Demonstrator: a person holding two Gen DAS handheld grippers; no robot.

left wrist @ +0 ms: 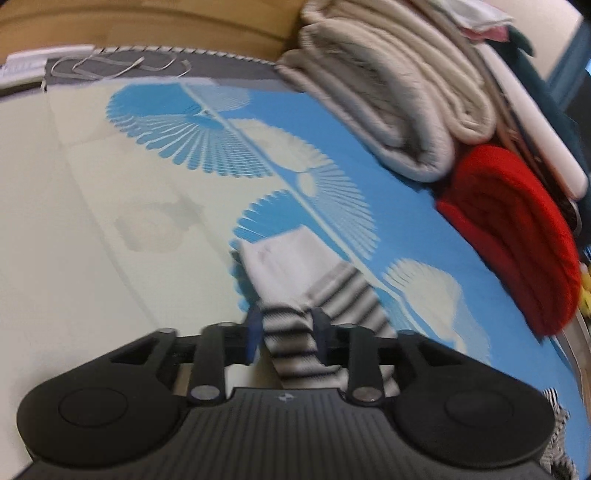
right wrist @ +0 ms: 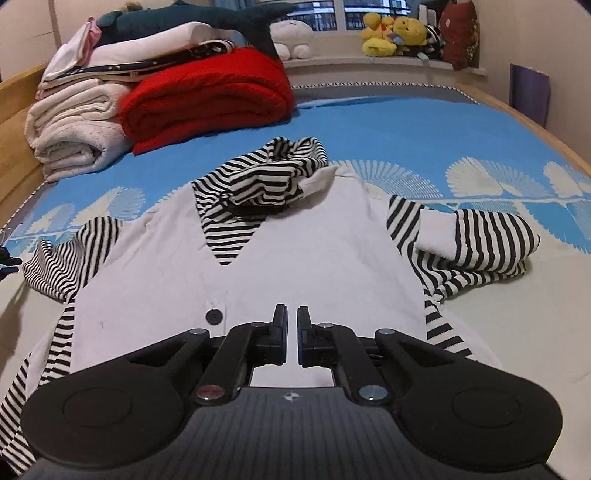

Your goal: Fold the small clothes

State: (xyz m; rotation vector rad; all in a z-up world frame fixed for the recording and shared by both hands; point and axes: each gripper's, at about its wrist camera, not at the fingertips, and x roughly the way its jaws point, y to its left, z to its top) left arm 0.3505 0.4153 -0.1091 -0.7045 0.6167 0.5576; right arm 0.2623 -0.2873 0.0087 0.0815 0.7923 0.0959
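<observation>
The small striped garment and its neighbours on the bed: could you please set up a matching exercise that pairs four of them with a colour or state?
Things:
1. red blanket
2. striped sleeve
3. right gripper
4. plush toys

Descriptions:
A. yellow, on the window ledge
B. folded, beside the white blanket
C. shut, above the white front
D. between the left gripper fingers

Pairs: 1-B, 2-D, 3-C, 4-A

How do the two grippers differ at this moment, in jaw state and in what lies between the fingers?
The left gripper stands partly open with a striped sleeve running between its fingers; the right gripper is shut with nothing between its fingers. The left one hangs over the blue patterned bed sheet; the right one hangs over the white front of the garment. Both are black and point down at the bed.
</observation>
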